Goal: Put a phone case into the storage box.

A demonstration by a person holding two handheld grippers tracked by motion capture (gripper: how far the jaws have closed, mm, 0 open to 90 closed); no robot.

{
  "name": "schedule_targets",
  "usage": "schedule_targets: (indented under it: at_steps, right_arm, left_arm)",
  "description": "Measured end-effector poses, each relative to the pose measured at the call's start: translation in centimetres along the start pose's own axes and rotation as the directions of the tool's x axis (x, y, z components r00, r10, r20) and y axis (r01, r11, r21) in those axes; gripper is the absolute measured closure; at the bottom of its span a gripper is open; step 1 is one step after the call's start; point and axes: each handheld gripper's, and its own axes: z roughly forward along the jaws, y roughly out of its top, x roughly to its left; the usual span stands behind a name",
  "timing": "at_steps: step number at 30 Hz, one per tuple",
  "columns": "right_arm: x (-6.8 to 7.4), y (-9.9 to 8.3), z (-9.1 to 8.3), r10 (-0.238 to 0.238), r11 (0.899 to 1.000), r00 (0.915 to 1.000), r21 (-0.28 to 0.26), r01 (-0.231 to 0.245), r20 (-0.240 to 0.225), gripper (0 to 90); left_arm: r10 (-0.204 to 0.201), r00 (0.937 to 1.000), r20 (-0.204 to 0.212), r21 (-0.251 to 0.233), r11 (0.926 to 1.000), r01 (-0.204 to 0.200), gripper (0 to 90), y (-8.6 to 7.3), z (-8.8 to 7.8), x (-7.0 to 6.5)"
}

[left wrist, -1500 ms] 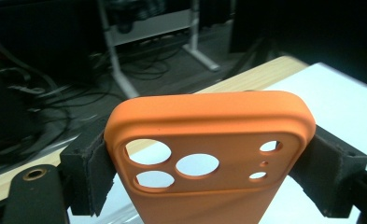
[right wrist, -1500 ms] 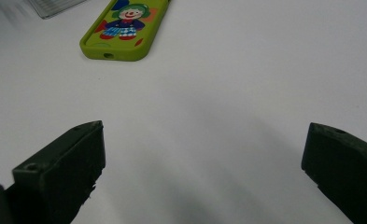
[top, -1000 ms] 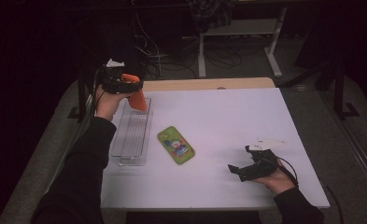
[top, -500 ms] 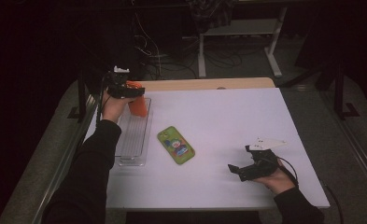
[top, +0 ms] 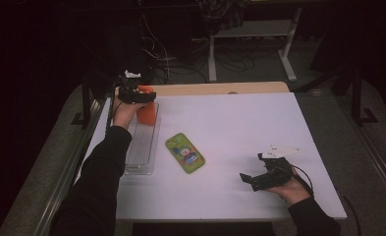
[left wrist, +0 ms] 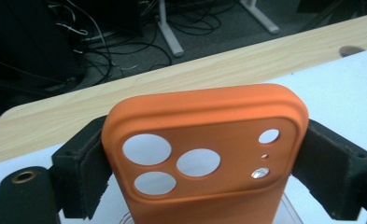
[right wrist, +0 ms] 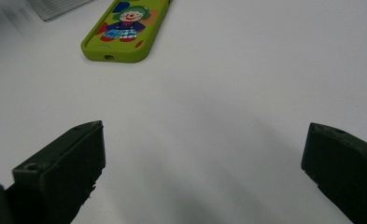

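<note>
1. Dim room all round, cables and desk legs on the floor behind, and a white counter with a pale wood strip along its far edge.
2. Left claw grips an orange phone case by its two long edges, both black pads pressed against its sides; the camera cut-outs face the left gripper view.
3. Its jaws have just been easing a little wider, with the case between them.
4. That case stands upright at the far end of a clear plastic tray, which lies lengthwise near the counter's left edge.
5. Just to the right of the tray, apart from it, a green phone case with a clown picture lies flat on the counter.
6. Right claw rests near the front right of the counter, well apart from the green case, jaws spread wide with bare counter between them.
</note>
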Motion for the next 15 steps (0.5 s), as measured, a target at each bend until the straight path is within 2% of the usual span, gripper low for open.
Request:
schedule_targets:
  at_steps: [7,11,15]
  right_arm:
    - [0.1,0.0,0.0,0.001,1.000,1.0000,0.001,-0.001,-0.003,0.0]
    - [0.0,0.0,0.0,0.000,1.000,1.0000,0.003,0.000,-0.003,0.0]
    - [0.0,0.0,0.1,0.000,1.000,1.0000,0.004,0.000,-0.006,0.0]
  left_arm:
    - [-0.032,0.9994,-0.011,-0.034,0.9989,0.031,2.3,0.1,0.0,0.3]
    - [-0.035,0.9994,-0.002,-0.057,0.9978,0.034,1.0,0.2,-0.5,0.8]
    - [-0.028,0.9995,0.012,-0.052,0.9982,0.029,1.0,0.2,-1.1,1.2]
